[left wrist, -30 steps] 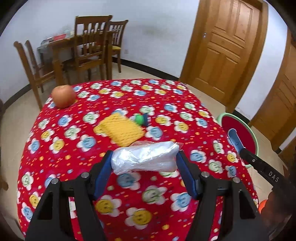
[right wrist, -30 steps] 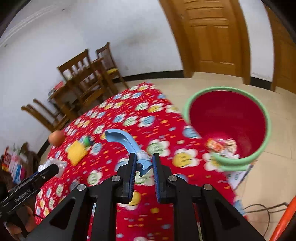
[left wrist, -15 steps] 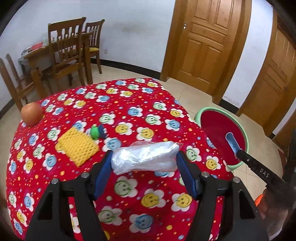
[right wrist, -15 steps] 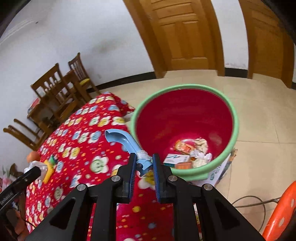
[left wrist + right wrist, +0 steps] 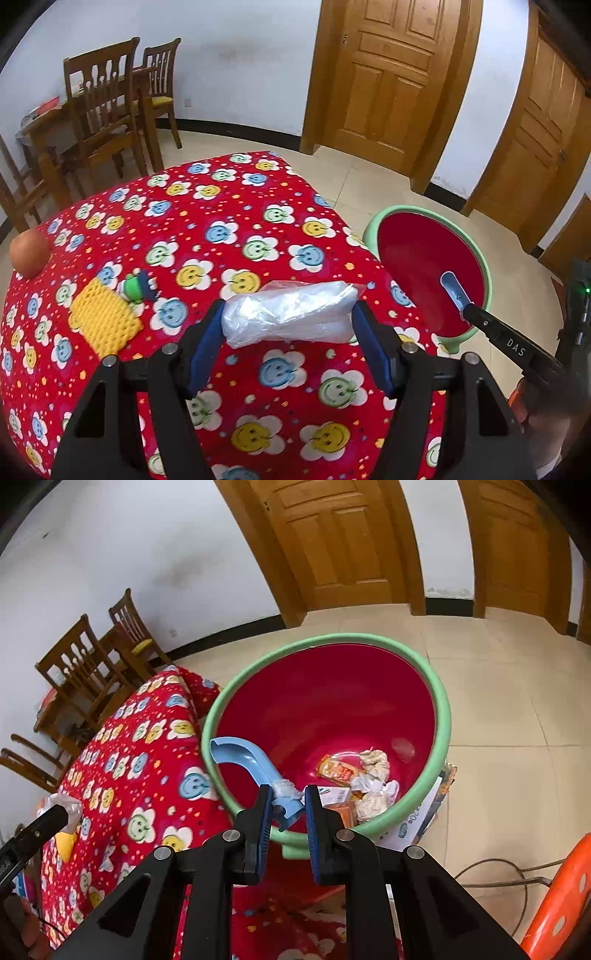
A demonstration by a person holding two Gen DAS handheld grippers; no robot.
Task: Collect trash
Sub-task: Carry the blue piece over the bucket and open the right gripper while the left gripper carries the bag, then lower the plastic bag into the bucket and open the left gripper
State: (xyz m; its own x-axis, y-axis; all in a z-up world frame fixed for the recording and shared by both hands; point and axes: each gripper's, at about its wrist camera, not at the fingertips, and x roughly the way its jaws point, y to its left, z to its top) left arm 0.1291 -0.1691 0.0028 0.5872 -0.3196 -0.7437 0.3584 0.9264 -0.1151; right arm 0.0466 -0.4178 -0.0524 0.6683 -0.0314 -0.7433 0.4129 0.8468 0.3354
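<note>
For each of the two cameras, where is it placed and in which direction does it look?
Left wrist: sits on the left gripper, above the table, facing the doors; its fingers hold a plastic bag; the right gripper shows at right.
Right wrist: sits on the right gripper, looking down into the bin; its fingers hold a blue scoop; the left gripper's finger shows at left.
Shared: table, bin, scoop, bag, chairs, doors.
</note>
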